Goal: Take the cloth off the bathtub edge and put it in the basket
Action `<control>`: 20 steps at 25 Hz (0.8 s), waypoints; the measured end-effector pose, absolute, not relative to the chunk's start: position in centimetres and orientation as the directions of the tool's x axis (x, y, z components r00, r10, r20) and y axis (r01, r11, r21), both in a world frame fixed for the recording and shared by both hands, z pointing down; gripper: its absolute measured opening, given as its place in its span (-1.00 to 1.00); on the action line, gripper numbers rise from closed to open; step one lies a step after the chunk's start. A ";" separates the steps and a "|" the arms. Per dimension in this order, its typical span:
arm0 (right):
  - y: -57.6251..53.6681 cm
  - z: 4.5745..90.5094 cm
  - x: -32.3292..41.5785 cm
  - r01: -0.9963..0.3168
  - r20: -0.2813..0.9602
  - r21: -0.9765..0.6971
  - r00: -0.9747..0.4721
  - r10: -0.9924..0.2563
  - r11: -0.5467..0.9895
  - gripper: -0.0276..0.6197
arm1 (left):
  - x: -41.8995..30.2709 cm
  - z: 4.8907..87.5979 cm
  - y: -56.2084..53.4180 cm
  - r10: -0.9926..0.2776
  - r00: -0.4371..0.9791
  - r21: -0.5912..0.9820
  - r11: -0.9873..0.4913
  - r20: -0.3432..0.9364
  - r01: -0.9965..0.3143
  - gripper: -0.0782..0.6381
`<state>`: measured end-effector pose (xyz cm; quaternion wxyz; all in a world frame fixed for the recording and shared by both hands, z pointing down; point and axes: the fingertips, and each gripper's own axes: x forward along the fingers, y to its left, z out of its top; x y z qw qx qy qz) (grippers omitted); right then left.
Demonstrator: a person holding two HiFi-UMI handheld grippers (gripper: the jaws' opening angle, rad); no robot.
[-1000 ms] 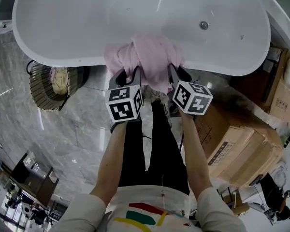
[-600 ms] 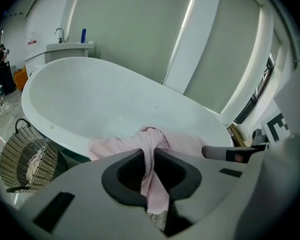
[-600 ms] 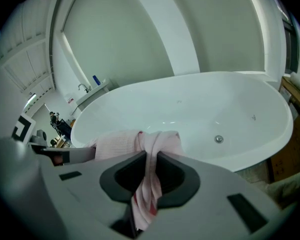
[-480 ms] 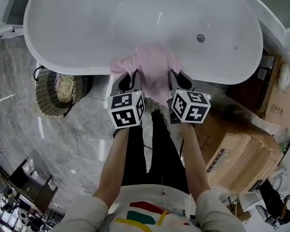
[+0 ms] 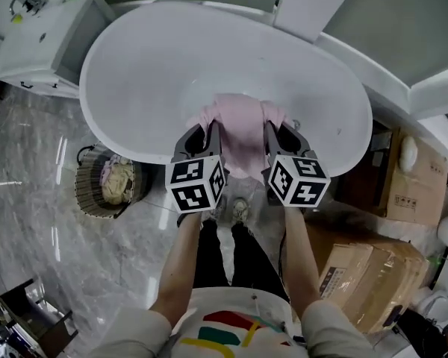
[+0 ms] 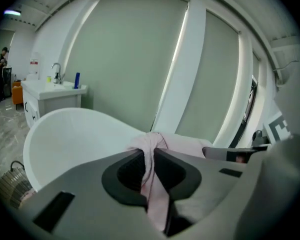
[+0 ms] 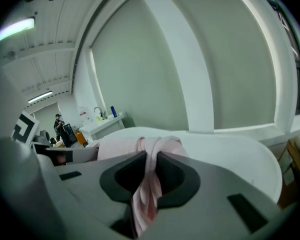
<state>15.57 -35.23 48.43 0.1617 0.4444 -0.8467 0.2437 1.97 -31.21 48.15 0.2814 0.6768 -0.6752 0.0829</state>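
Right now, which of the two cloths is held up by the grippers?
The pink cloth, pinched by the left gripper, whose jaws have just been closing on it, and by the right gripper. The cream cloth lies in the basket.

Bathroom — bathtub [image 5: 145, 66], sink counter [image 5: 48, 39]

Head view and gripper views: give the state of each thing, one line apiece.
Pink cloth: held up between both grippers, middle hanging down.
Left gripper: jaws just closed further, clamped on the cloth.
Right gripper: clamped on the cloth.
White oval bathtub: empty.
Round woven basket: upright on the floor, pale fabric inside.
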 end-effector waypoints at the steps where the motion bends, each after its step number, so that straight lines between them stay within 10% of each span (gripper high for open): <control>1: -35.6 46.2 15.4 -0.828 0.468 -0.256 -0.558 -0.685 0.499 -0.70 | 1.8 46.0 -31.4 -0.880 0.072 0.264 0.063 0.470 -0.963 -0.61; 20: -35.6 9.6 12.0 -0.761 -0.078 0.002 -0.646 -0.759 0.648 -0.70 | -1.0 11.7 -31.2 -0.998 0.021 0.103 -0.027 -0.058 -0.994 -0.61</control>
